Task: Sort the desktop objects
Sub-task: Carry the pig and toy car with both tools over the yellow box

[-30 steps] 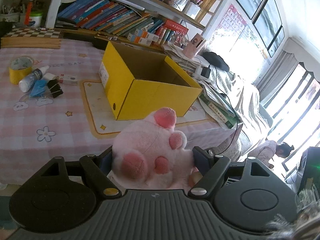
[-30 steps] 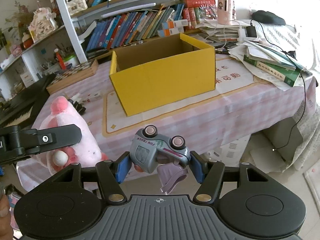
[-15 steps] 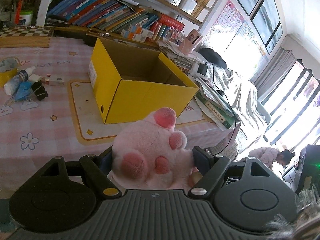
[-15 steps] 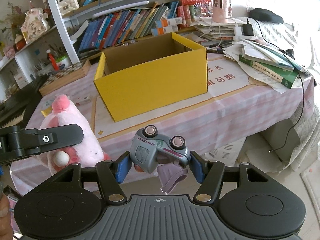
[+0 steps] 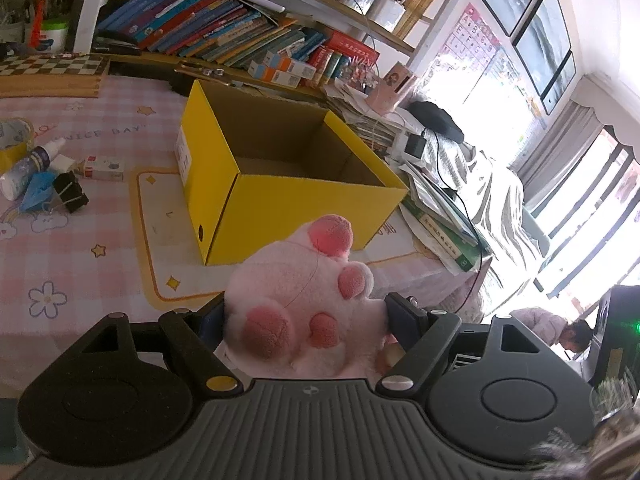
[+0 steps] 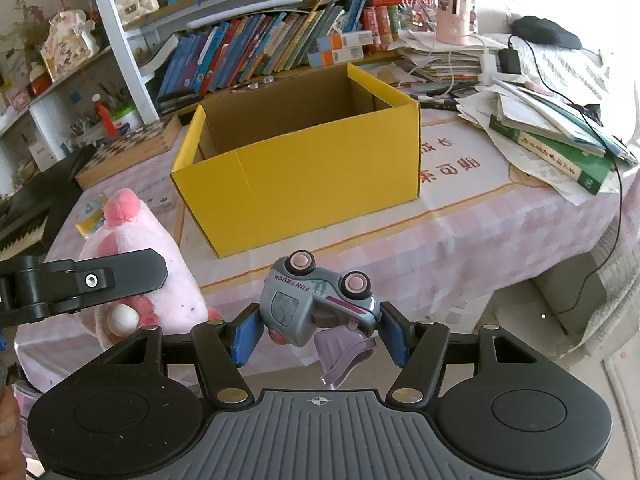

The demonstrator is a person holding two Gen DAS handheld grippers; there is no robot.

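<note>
My left gripper [image 5: 306,322] is shut on a pink plush toy [image 5: 304,300] with darker pink pads, held above the table's front edge. An open yellow cardboard box [image 5: 280,184] stands on the table just beyond it, its inside bare. My right gripper [image 6: 320,334] is shut on a grey toy truck [image 6: 316,300], upside down, wheels up, with a lilac scoop hanging below. The same box [image 6: 300,180] stands ahead of it. The plush [image 6: 136,248] and the left gripper's finger [image 6: 100,280] show at the left of the right wrist view.
A pink checked tablecloth [image 5: 80,240] covers the table. At its left lie a small bottle [image 5: 28,168], a blue paper piece, a black binder clip [image 5: 70,196], a small box and yellow tape. Stacked books and papers [image 6: 552,136] lie right of the box. Bookshelves stand behind.
Both grippers have moved closer to the yellow box and a little higher, each still holding its toy. The box's inside now shows more.
</note>
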